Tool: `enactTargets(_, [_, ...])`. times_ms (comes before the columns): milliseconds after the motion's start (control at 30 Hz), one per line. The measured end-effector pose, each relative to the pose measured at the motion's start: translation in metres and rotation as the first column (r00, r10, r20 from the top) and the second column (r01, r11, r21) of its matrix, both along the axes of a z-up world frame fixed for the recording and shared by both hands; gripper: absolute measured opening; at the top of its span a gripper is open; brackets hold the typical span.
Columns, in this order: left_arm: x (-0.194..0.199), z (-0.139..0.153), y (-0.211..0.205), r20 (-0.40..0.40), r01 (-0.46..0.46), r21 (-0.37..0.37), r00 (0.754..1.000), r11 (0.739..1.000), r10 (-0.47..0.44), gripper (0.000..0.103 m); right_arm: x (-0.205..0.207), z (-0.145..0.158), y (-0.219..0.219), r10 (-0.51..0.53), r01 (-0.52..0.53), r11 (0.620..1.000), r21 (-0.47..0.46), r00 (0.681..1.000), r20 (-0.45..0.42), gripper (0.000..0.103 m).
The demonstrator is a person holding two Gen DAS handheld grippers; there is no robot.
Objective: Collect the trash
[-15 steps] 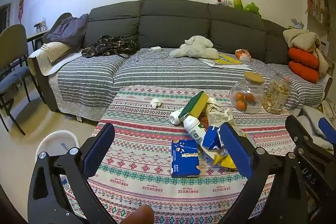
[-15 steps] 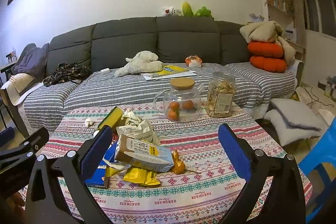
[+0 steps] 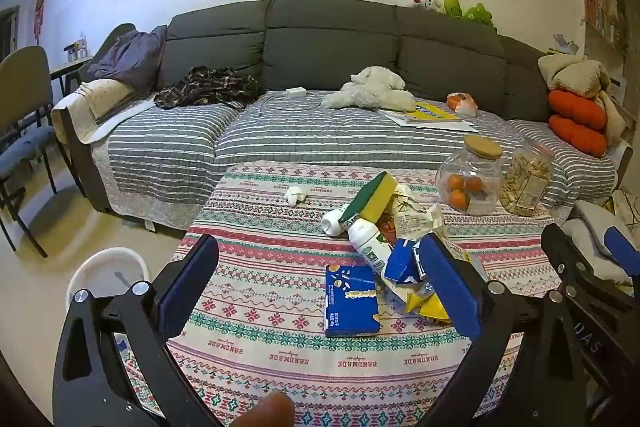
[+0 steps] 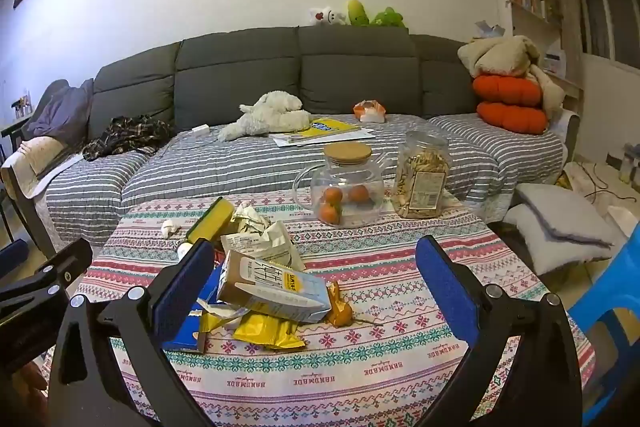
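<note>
A pile of trash lies on the patterned tablecloth (image 3: 260, 307): a flat blue box (image 3: 351, 301), a white bottle (image 3: 370, 239), a yellow-green sponge (image 3: 374, 197), crumpled paper (image 3: 412, 215), yellow wrappers (image 3: 424, 305) and a small white wad (image 3: 296, 194). In the right wrist view a milk carton (image 4: 276, 287) lies on top of yellow wrappers (image 4: 266, 333). My left gripper (image 3: 320, 291) is open and empty above the table's near edge, left of the pile. My right gripper (image 4: 314, 283) is open and empty, with the carton between its fingers' line of sight.
A glass jar of oranges (image 4: 340, 195) and a plastic snack jar (image 4: 422, 183) stand at the table's far right. A white bin (image 3: 106, 271) stands on the floor left of the table. A grey sofa (image 3: 320, 43) is behind. A blue chair (image 4: 608, 291) is at right.
</note>
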State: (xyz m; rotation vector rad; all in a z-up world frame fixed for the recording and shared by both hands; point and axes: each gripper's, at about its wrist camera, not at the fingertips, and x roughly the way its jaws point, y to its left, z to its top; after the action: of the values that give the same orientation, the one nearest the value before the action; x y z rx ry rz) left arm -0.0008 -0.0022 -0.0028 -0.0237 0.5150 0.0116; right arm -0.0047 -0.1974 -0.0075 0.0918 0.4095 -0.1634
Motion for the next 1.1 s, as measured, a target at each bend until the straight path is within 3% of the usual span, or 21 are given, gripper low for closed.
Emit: enactTargets(1100, [0.0039,-0.0081,0.0008,-0.026,-0.003,0.002,1.000,1.000,0.003,0.096,-0.0002,-0.0037,0.0004,0.005,-0.005,1.000,-0.001,1.000,-0.007,0.098])
